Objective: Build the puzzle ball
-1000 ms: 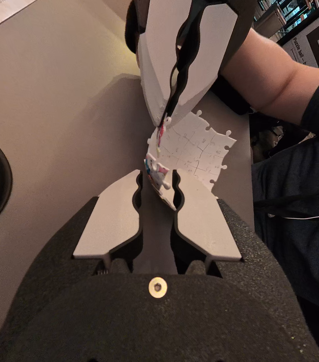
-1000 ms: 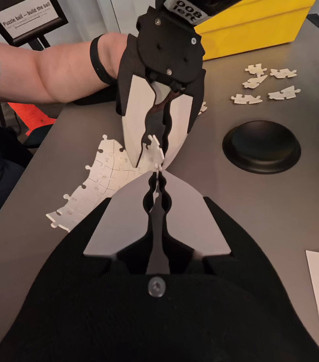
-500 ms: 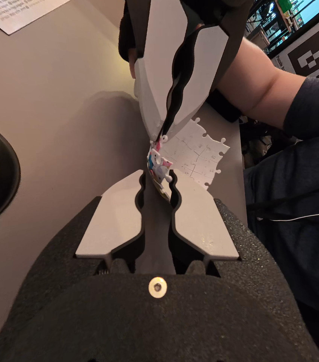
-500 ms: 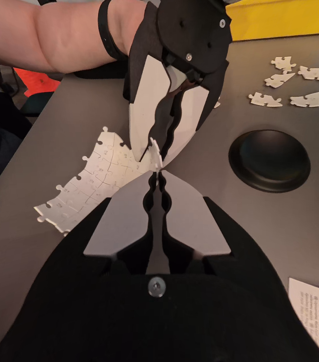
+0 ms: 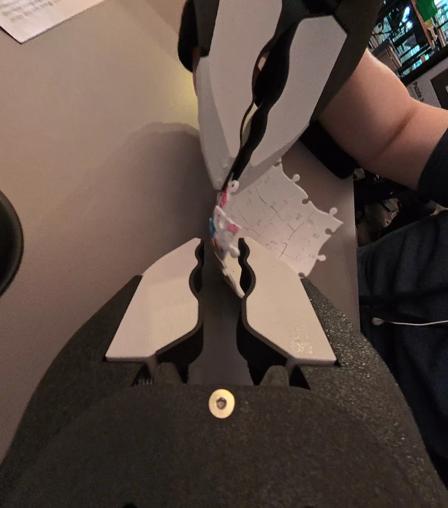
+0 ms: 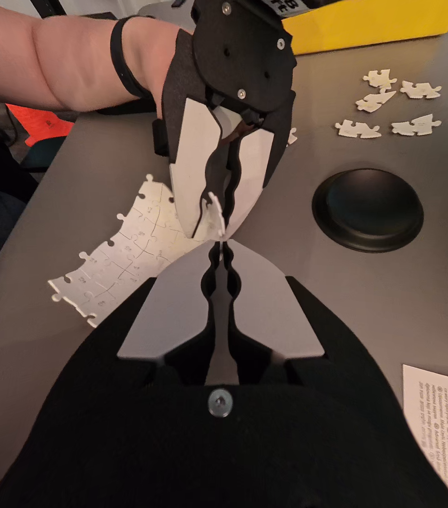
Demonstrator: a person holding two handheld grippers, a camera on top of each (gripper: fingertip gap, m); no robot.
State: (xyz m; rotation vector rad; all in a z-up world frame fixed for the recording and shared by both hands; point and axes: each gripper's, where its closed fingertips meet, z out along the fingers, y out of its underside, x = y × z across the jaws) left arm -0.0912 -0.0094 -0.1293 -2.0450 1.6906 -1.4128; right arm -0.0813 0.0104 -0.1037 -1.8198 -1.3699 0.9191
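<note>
A curved white section of joined puzzle pieces (image 6: 124,255) sits at the table's left edge; it also shows in the left wrist view (image 5: 286,220). My left gripper (image 5: 221,242) is shut on a single puzzle piece (image 5: 225,236) with a colourful printed face; the right wrist view shows this gripper (image 6: 210,232) from the front, holding the piece's white back (image 6: 214,214). My right gripper (image 6: 220,244) is shut on a thin white piece edge (image 6: 220,248) where the section ends. The two grippers meet tip to tip. I cannot tell if the pieces are locked together.
A black dome-shaped stand (image 6: 367,210) sits on the grey table (image 6: 299,275) to the right. Several loose white pieces (image 6: 398,107) lie behind it, near a yellow bin (image 6: 368,24). A printed sheet (image 6: 442,428) lies at the near right. The person's forearm (image 6: 66,63) crosses the back left. Less than 4 cm separates the two grippers' tips.
Both grippers kept their hold and stayed tip to tip. They shifted slightly together over the table, and the left gripper came a little closer to the right one.
</note>
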